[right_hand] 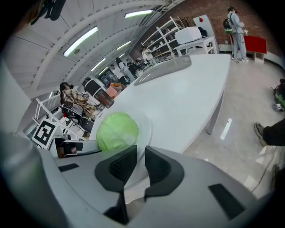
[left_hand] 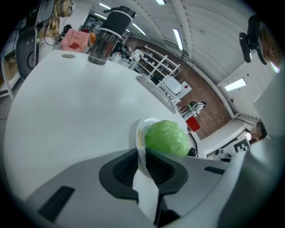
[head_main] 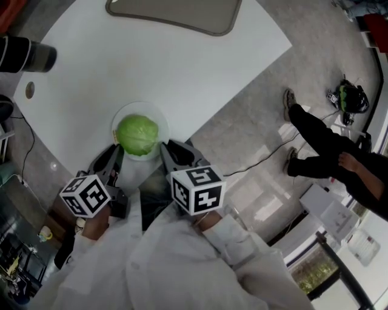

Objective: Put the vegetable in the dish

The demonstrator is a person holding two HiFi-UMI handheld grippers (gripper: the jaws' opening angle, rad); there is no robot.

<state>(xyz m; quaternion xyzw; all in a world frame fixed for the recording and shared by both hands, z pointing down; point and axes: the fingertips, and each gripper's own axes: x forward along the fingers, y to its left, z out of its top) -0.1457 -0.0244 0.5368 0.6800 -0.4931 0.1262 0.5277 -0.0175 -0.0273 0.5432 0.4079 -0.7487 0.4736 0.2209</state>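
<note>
A round green cabbage (head_main: pixel 137 134) lies in a white dish (head_main: pixel 160 118) near the front edge of the white table (head_main: pixel 182 66). My left gripper (head_main: pixel 115 152) sits just left of the dish, jaws shut and holding nothing. My right gripper (head_main: pixel 165 149) is at the dish's right front, jaws also shut and holding nothing. In the left gripper view the cabbage (left_hand: pixel 167 138) and dish (left_hand: pixel 140 128) lie just beyond the left gripper (left_hand: pixel 141 153). In the right gripper view the cabbage (right_hand: pixel 116 130) rests in the dish (right_hand: pixel 145 127) just past the right gripper (right_hand: pixel 140 153).
A grey mat (head_main: pixel 173 12) lies at the table's far side. A dark cylindrical appliance (head_main: pixel 27 54) stands at the far left, also seen as a jar (left_hand: pixel 107 38). A person's legs (head_main: pixel 315 136) and cables are on the floor at right.
</note>
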